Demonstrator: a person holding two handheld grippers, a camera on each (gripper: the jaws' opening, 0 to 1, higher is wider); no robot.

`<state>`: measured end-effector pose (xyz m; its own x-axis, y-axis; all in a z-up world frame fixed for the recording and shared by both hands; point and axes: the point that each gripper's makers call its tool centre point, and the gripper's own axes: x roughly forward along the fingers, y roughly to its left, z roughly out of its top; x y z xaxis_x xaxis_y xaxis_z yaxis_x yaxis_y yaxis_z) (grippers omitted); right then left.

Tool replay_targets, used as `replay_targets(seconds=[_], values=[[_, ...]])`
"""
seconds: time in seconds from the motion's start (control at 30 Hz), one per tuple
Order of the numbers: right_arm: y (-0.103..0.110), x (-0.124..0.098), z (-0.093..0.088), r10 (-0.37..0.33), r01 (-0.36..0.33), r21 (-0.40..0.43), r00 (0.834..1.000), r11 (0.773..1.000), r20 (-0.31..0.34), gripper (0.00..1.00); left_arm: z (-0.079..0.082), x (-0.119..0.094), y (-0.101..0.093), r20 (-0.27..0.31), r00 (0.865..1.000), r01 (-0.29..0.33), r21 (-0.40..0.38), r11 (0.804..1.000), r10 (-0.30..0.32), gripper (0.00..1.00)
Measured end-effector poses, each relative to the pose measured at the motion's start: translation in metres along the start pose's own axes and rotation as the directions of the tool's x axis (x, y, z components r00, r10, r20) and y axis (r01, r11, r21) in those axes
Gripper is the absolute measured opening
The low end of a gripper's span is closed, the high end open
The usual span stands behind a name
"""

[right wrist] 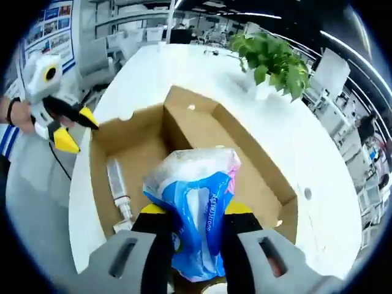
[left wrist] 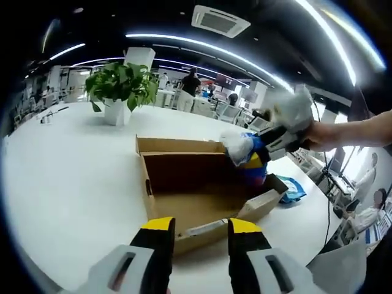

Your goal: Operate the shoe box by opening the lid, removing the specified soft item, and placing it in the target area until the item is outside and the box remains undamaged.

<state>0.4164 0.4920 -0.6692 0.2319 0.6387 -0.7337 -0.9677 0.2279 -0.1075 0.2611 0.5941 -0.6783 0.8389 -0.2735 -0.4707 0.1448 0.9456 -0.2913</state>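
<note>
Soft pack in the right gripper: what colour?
Blue and white soft pack, pink trim; clearest in the right gripper view.

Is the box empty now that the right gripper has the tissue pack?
No: in the right gripper view a small bottle lies on the floor of the open shoe box, below the tissue pack held by the right gripper.

Bottle (right wrist: 118,184) inside box (right wrist: 257,165)

Right hand-held gripper (right wrist: 195,228) clamped — left hand-held gripper (left wrist: 201,228) parted, free.
</note>
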Motion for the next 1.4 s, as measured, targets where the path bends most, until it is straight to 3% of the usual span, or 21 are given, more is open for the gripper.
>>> replay_targets(seconds=[0.2, 0.27, 0.5, 0.87, 1.17, 1.4], values=[[-0.020, -0.030, -0.006, -0.042, 0.042, -0.035, 0.999, 0.999, 0.015, 0.25, 0.000, 0.002, -0.004, -0.002, 1.000, -0.003, 0.006, 1.000, 0.003, 0.35], [-0.025, -0.040, -0.002, -0.052, 0.052, -0.006, 0.998, 0.999, 0.043, 0.25, -0.001, 0.002, -0.006, -0.003, 1.000, -0.002, 0.004, 1.000, 0.002, 0.35], [-0.046, -0.071, -0.007, -0.117, 0.118, -0.019, 0.992, 0.993, 0.048, 0.25, -0.001, 0.000, -0.007, -0.004, 1.000, 0.002, -0.004, 1.000, -0.002, 0.35], [-0.062, -0.115, -0.048, -0.178, 0.178, -0.005, 0.984, 0.984, -0.012, 0.25, 0.001, -0.001, -0.006, 0.004, 1.000, 0.015, -0.017, 1.000, -0.015, 0.35], [-0.061, -0.144, -0.079, -0.209, 0.208, -0.010, 0.976, 0.978, -0.059, 0.25, 0.000, -0.001, -0.005, -0.003, 1.000, 0.010, -0.011, 1.000, -0.010, 0.35], [-0.062, -0.162, -0.115, -0.227, 0.226, -0.019, 0.968, 0.974, -0.108, 0.25, -0.002, -0.002, -0.003, -0.010, 1.000, -0.002, -0.003, 1.000, 0.002, 0.34]])
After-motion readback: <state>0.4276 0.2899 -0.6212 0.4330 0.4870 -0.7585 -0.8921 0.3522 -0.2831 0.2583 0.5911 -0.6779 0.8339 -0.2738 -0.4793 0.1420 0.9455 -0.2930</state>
